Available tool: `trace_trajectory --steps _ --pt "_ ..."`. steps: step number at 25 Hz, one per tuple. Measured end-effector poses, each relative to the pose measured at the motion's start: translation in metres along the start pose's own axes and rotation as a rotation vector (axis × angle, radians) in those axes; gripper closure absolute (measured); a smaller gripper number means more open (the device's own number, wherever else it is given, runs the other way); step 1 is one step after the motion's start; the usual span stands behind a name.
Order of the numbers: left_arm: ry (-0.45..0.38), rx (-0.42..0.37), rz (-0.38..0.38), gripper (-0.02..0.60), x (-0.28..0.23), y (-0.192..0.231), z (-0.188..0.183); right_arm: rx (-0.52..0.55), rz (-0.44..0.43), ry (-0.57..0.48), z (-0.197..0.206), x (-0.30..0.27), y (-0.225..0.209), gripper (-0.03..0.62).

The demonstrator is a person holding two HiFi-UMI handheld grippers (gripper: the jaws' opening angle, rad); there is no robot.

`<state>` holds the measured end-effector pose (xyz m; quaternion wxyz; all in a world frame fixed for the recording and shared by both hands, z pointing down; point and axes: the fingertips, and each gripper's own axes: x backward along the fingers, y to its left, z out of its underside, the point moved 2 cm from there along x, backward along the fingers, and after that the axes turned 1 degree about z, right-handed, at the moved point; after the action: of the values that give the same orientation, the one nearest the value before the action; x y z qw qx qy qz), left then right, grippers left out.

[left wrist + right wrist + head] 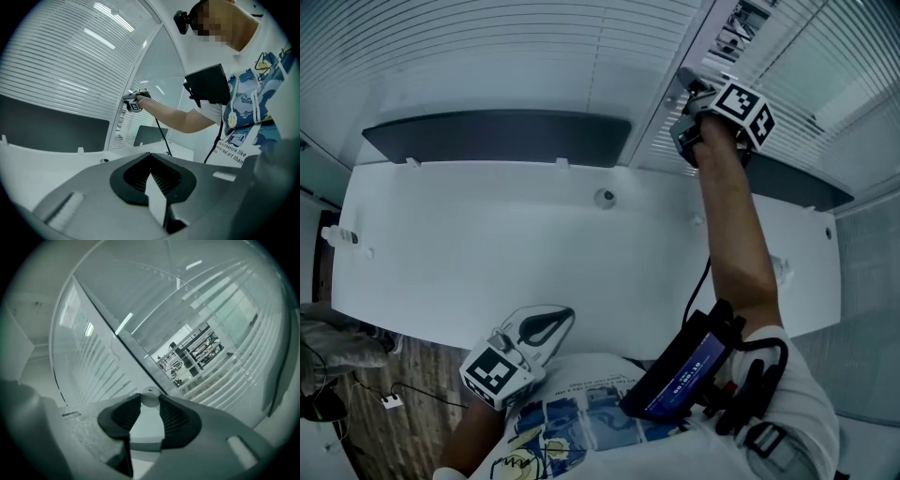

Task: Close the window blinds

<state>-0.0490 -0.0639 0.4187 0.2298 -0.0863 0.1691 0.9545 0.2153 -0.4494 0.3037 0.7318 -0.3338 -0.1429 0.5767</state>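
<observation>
White rod tip [150, 397] sat pinched in the right gripper [150, 404] at the blinds [487, 42], lying along its jaws, while the left gripper [562, 319], closed and empty, hung far off.

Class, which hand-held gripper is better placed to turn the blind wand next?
Right: the right hand-held gripper is clamped on the white wand at the blinds; the left hand-held gripper sits low.
</observation>
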Motion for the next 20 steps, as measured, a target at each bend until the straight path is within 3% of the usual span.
trace_trajectory --steps 9,20 --pt "0.007 0.007 -0.001 0.575 0.001 0.000 0.003 0.289 0.116 0.043 0.004 0.000 0.002 0.465" --pt "0.008 0.029 -0.014 0.575 0.004 0.004 0.003 0.829 0.320 0.068 0.008 -0.002 0.009 0.467"
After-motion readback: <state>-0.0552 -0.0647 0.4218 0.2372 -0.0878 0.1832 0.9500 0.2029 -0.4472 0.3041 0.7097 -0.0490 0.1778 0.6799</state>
